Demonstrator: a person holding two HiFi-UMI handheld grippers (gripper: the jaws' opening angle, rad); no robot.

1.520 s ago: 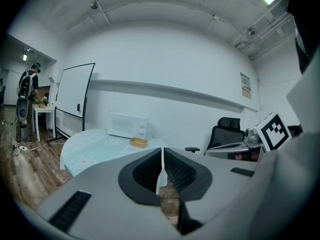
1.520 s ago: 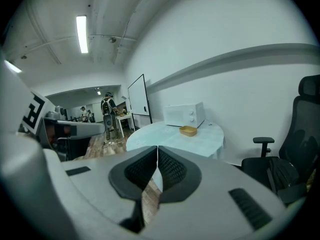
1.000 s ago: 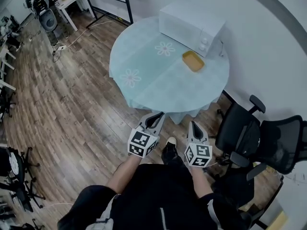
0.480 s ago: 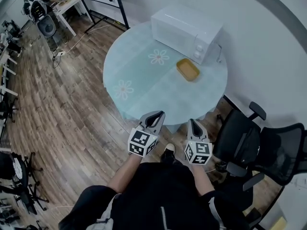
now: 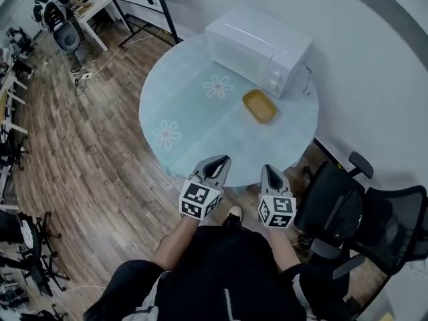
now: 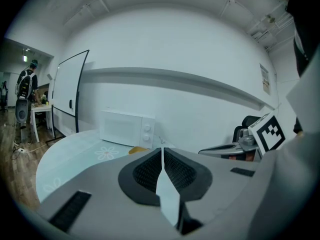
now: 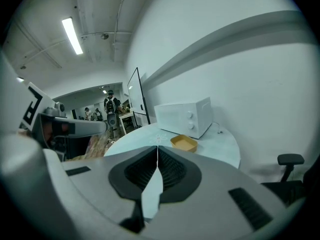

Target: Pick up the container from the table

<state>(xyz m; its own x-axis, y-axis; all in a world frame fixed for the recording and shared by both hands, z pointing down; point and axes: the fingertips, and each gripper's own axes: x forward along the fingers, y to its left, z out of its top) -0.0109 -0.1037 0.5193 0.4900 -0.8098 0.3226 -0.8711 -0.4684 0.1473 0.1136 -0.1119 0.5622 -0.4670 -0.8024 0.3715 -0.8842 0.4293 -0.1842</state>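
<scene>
The yellow container [image 5: 259, 105] sat on the round, pale blue desk [image 5: 180, 105], toward its right side, just beside the front corner of a white microwave [image 5: 257, 45] and apart from it. Two flower prints marked the desk cover to the container's left. Nothing lay on the desk between the container and the near rim. The left gripper [image 5: 217, 163] and the right gripper [image 5: 270, 174] were held side by side over the near rim, well apart from the container. Each had its jaws pressed together with nothing between them. A black office chair [image 5: 348, 202] stood close to the desk on the right, below the right gripper. Wooden floor [image 5: 87, 159] spread to the left, with a small white table [image 5: 100, 2] and a black-framed board far off by the wall. From the left gripper view only a yellow sliver of the container showed above the jaws, the rest hidden behind them. The right gripper view showed it whole, shallow and rectangular, though too small to tell whether anything lay inside. A thin cable behind the microwave was barely discernible.
</scene>
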